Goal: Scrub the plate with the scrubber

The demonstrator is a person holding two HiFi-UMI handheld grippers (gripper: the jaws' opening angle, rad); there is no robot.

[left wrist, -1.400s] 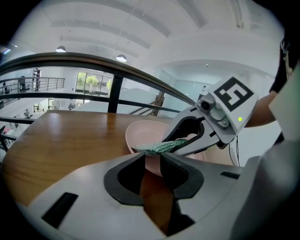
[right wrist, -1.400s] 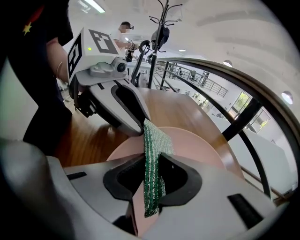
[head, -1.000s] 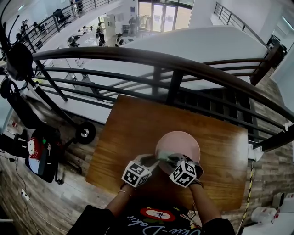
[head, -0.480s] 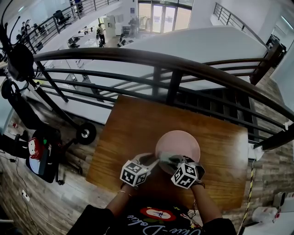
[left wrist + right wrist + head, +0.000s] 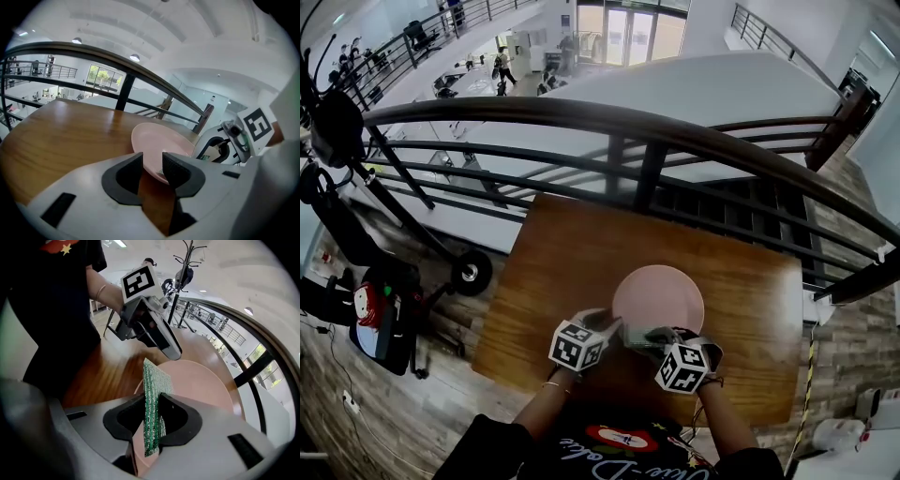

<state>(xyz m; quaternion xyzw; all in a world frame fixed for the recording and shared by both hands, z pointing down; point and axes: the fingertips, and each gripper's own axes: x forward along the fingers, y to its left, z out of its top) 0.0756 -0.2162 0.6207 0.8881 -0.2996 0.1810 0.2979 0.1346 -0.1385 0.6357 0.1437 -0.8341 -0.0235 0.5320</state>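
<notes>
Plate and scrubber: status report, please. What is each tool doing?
Left tool shut on plate rim. Right tool shut on green scrubber, at plate's near edge. Nothing in the way.

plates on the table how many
1. The plate sits on the table's near side, its rim between the left hand-held gripper's jaws. None looks hidden.
</notes>
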